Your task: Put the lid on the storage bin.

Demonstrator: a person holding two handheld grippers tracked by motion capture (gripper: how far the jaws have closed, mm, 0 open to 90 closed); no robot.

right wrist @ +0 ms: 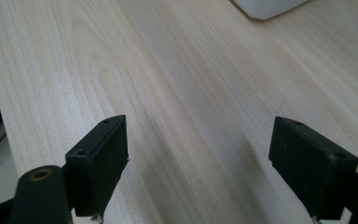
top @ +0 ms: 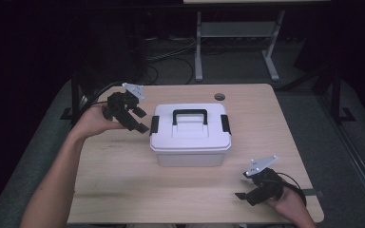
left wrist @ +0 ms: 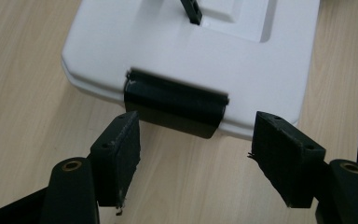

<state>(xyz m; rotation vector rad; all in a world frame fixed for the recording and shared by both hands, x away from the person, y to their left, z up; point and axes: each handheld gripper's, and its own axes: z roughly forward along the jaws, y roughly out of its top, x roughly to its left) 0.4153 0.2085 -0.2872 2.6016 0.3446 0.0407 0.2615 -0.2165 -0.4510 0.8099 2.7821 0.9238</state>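
Black pads of your left gripper [left wrist: 196, 154] rise from the bottom of the left gripper view, spread wide with nothing between them; just beyond them, at the centre of that frame, sits the black latch [left wrist: 175, 103] on the near end of the white box [left wrist: 135, 42]; the pads do not touch it. In the high view the box [top: 190, 137] stands at the middle of the table [top: 123, 185], lid on, black handle [top: 189, 115] lying flat, and both side latches look folded down; your left gripper [top: 141, 120] hangs just left of it, at centre left of the frame. Your right gripper [top: 245, 197] rests at the lower right, well apart from the box, jaws also apart and empty; its own view looks over bare wood with a corner of the box [right wrist: 268, 7] at the top edge. By my reading nothing is undone yet; the left latch is about to be worked, and the right latch and the lid remain.
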